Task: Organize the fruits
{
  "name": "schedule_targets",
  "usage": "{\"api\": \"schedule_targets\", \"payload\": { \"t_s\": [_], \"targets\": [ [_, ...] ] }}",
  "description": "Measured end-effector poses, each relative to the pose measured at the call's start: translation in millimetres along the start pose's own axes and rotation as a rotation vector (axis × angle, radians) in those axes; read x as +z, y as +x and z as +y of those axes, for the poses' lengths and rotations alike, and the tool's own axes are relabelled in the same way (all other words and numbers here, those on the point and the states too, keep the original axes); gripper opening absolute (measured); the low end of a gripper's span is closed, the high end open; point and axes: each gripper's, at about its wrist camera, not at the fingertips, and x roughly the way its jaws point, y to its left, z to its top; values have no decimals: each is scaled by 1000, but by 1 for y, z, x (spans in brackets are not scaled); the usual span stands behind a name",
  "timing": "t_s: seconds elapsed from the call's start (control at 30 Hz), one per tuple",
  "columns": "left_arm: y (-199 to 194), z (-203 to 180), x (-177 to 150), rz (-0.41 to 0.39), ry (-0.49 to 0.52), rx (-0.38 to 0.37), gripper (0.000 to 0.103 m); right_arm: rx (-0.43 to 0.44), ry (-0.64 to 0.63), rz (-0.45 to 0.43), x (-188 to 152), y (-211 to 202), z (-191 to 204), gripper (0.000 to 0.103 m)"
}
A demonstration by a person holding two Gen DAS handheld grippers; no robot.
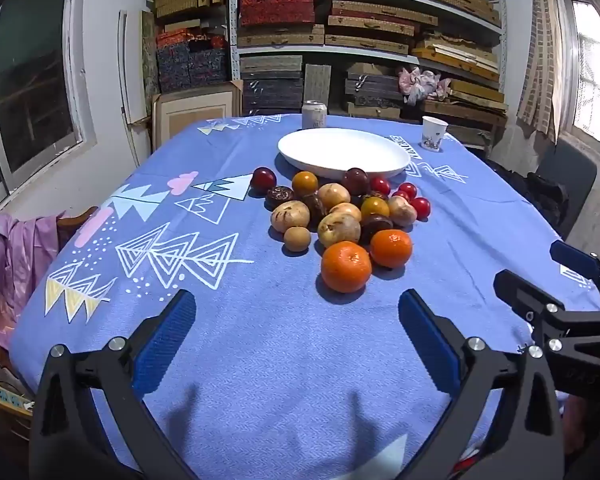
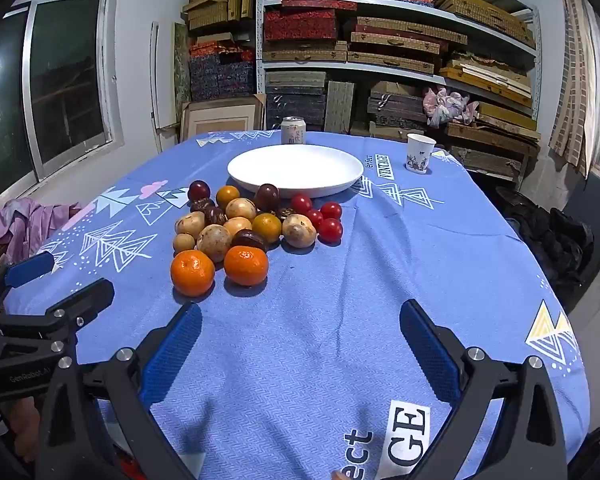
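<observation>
Hovering over a fruit pile, both grippers spread wide and empty

The left gripper [image 1: 296, 316] and right gripper [image 2: 300, 326] hang above the blue-clothed desk [image 1: 260, 360], jaws apart, nothing between them; the fruit pile [image 1: 340, 216] lies just before the empty white plate [image 1: 342, 152]; I'd start with the nearest mandarin [image 1: 346, 267], closing gently across its middle; only the right wrist view shows the "VINTAGE" lettering [image 2: 384, 166] beside the plate; both show the can [image 2: 293, 130] and paper cup [image 2: 419, 153].

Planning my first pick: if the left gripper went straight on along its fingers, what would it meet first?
Probably the bare tablecloth short of the fruit; carried further, the nearest orange. The left gripper is open and empty; depth is uncertain.
</observation>
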Motion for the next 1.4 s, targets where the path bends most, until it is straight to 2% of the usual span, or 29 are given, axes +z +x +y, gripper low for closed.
{"api": "schedule_targets", "payload": {
  "t_s": [0.37, 1.4],
  "targets": [
    [1, 0, -3, -4, -3, -2, 99, 49, 6, 9, 1, 2, -2, 100],
    [9, 7, -2, 21, -11, 2, 99, 67, -13, 0, 0, -1, 7, 100]
  ]
}}
